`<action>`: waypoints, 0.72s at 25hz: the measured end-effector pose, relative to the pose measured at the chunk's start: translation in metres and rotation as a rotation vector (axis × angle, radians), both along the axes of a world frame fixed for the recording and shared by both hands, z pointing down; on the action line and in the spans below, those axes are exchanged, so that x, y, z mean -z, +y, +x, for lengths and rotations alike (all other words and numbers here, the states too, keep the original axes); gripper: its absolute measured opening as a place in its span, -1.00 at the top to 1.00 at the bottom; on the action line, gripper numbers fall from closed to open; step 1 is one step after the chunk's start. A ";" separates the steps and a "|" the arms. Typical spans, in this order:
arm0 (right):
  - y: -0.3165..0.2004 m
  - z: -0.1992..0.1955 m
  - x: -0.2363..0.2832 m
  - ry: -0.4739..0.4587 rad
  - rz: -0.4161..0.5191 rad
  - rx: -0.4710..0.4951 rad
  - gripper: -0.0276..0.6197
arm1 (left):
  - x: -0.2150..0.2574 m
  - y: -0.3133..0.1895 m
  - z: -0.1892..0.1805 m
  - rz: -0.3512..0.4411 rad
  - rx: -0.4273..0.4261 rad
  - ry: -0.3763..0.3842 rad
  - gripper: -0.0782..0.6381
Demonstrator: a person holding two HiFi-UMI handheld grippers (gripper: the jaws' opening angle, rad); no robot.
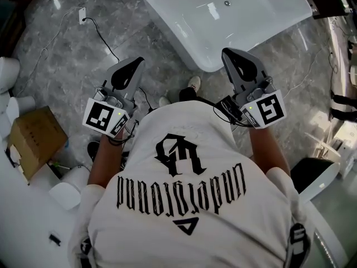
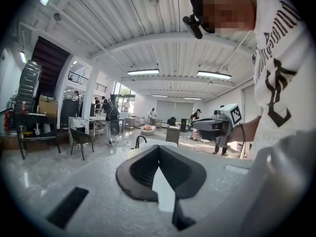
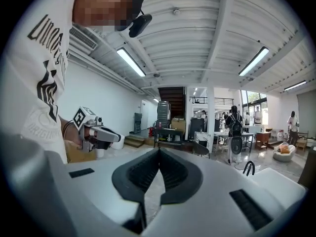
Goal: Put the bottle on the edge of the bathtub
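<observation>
The white bathtub (image 1: 223, 21) stands on the grey marble floor ahead of me, its near rim just past my feet. No bottle shows in any view. My left gripper (image 1: 134, 63) is held at waist height left of my body, its jaws shut with the tips touching and nothing between them. My right gripper (image 1: 228, 52) is held level at the right, near the tub's near end, also shut and empty. In the left gripper view the left gripper (image 2: 158, 147) points across the room past a black faucet (image 2: 139, 141). The right gripper (image 3: 159, 150) points the same way.
A cardboard box (image 1: 33, 141) and white ceramic pieces (image 1: 70, 186) lie on the floor at my left. A black cable (image 1: 103, 38) runs from a wall socket across the floor. A dark stand (image 1: 332, 1) sits beyond the tub's right corner. People and furniture stand far off in the hall.
</observation>
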State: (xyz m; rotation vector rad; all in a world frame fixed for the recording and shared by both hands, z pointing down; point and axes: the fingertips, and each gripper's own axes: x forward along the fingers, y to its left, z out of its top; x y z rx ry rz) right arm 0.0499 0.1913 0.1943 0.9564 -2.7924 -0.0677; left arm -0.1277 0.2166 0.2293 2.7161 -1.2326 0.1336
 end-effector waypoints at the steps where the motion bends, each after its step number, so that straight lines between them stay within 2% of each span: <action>1: 0.008 -0.004 0.000 -0.002 0.001 -0.001 0.87 | 0.000 0.006 -0.002 0.005 -0.006 -0.003 0.74; 7: 0.061 -0.028 0.000 0.001 0.009 0.013 0.87 | 0.006 0.046 -0.026 0.023 0.000 -0.002 0.74; 18: 0.137 -0.054 -0.005 -0.022 -0.002 0.013 0.87 | 0.014 0.109 -0.047 0.046 -0.002 -0.005 0.74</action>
